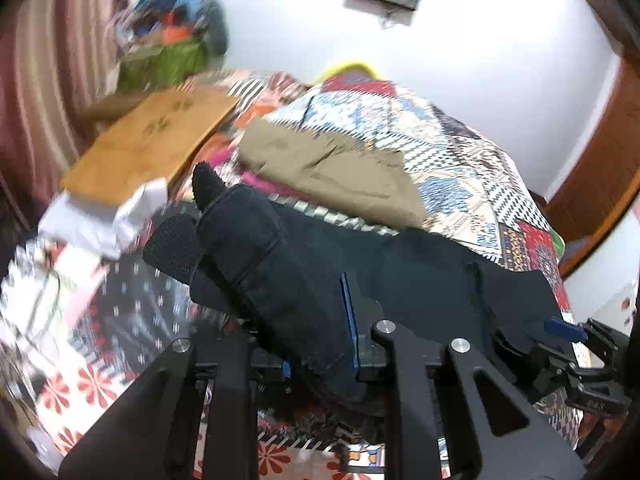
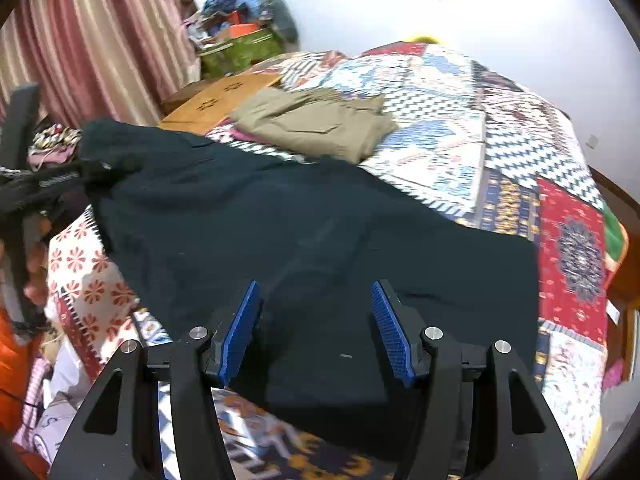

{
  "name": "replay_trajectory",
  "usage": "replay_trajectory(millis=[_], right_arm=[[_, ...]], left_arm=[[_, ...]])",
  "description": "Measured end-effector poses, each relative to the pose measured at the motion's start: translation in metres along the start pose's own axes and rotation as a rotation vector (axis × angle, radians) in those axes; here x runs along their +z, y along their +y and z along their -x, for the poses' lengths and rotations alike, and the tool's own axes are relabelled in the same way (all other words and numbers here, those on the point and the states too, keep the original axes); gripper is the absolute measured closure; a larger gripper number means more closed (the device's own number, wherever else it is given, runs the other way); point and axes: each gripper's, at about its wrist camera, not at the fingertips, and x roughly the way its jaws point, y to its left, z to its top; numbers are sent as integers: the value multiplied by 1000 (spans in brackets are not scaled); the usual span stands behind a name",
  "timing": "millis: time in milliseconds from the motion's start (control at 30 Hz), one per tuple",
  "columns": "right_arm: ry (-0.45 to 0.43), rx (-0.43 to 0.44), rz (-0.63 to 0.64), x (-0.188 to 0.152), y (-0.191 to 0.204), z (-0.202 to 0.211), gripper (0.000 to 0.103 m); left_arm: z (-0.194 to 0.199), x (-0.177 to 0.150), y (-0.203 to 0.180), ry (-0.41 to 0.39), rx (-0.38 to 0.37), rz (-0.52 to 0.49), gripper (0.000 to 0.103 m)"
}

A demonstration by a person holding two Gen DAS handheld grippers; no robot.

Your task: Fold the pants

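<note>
Dark navy pants (image 2: 304,240) lie spread across a patchwork quilt (image 2: 448,148) on a bed. In the left wrist view my left gripper (image 1: 320,344) is shut on a bunched, lifted end of the pants (image 1: 280,264), with cloth draped over its blue pads. My right gripper (image 2: 316,332) is open, its blue pads (image 2: 240,332) spread just above the near part of the pants, holding nothing. The right gripper also shows at the right edge of the left wrist view (image 1: 568,332). The left gripper shows at the left of the right wrist view (image 2: 86,174), gripping the pants' far corner.
Folded khaki pants (image 2: 316,124) lie on the quilt beyond the dark pants. A wooden board (image 2: 224,100) sits at the bed's far left, with a green box of clutter (image 2: 240,48) behind it. Striped curtains (image 2: 100,40) hang at left. A white cloth (image 1: 104,216) lies near the board.
</note>
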Motion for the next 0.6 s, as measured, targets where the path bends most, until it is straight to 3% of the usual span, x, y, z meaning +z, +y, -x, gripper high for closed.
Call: replay_trajectory(millis=[100,300,467,600], right_arm=[[21,-24,-26,-7,-11,-4,47],[54,16,-59,-16,-14,-17,47],[16,147,-105,-11,-19,9,47],[-51,119,-109,-8,-28,33,47]], left_arm=[[10,10,-20,-26,-9,-56,83],[26,35,-68,-81,-52,-166,83],[36,47,-111,-119,-84,-244,83],[39,49,-134,-125,-120,-278,83]])
